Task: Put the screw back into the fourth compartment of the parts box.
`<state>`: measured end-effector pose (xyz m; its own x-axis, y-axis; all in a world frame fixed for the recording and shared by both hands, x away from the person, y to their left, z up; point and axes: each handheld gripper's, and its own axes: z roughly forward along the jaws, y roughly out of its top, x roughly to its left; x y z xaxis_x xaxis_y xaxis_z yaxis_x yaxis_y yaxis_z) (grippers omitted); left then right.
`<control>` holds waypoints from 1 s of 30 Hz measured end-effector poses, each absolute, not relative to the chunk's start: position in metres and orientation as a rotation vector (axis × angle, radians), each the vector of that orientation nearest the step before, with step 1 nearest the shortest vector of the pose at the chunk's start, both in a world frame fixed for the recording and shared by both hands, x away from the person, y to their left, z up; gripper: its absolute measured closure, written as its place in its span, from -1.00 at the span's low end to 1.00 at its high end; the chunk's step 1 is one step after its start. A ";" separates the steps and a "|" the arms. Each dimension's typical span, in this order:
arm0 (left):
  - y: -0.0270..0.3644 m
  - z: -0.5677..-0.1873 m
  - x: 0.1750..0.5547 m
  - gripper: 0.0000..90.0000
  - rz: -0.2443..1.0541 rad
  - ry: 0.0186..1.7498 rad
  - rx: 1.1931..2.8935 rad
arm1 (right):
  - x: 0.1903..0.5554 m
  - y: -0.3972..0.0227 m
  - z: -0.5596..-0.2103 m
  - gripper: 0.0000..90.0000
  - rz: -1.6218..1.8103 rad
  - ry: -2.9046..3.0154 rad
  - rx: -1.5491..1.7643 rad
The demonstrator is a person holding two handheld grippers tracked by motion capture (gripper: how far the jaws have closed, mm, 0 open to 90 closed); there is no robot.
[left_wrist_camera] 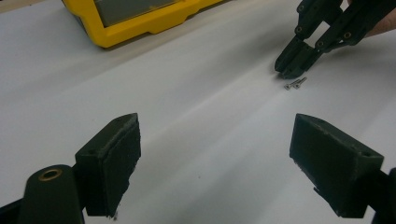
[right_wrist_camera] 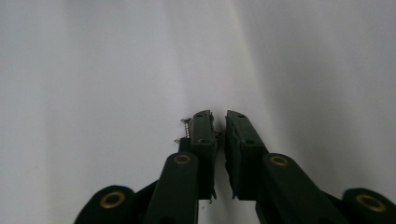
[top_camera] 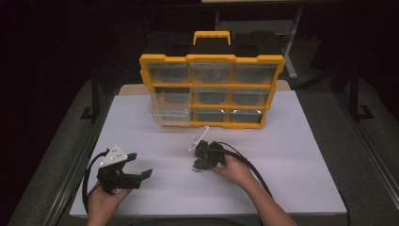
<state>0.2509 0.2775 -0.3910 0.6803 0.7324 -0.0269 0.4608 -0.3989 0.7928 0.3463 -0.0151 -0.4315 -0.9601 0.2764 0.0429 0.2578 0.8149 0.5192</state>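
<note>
Two small silver screws [left_wrist_camera: 295,84] lie on the white table top [top_camera: 291,183] near its middle. My right gripper [top_camera: 196,167] points down at the table, its tips [left_wrist_camera: 289,70] just beside them. In the right gripper view the jaws of that gripper [right_wrist_camera: 219,114] stand almost together with a thin slit between, and the screws [right_wrist_camera: 185,124] lie against the outside of the left jaw. Whether anything is pinched in the slit is unclear. My left gripper [top_camera: 141,165] is held at the front left, wide open [left_wrist_camera: 217,135] with nothing between its pads, facing the screws.
A yellow organiser case [top_camera: 211,59] with clear drawers stands upright at the back of the table, with its corner [left_wrist_camera: 140,28] in the left gripper view. Its lower-left drawer [top_camera: 168,113] is pulled partly out. Black cables trail from both grippers toward the front edge.
</note>
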 end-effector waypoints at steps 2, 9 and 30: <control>0.277 -0.391 0.251 -0.64 0.418 0.914 2.062 | 0.345 -0.015 -0.432 0.84 0.833 2.949 0.421; 0.279 -0.391 0.252 -0.64 0.421 0.908 2.070 | 0.347 -0.017 -0.432 0.92 0.850 2.955 0.421; 0.286 -0.388 0.253 -0.64 0.417 0.936 2.037 | 0.378 -0.060 -0.376 0.93 0.997 2.916 0.523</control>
<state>0.2530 0.2856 -0.3881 0.6668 0.7441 -0.0416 0.4666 -0.3732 0.8019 0.3783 -0.0600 -0.3764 -0.9438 0.3175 0.0918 0.3072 0.7403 0.5979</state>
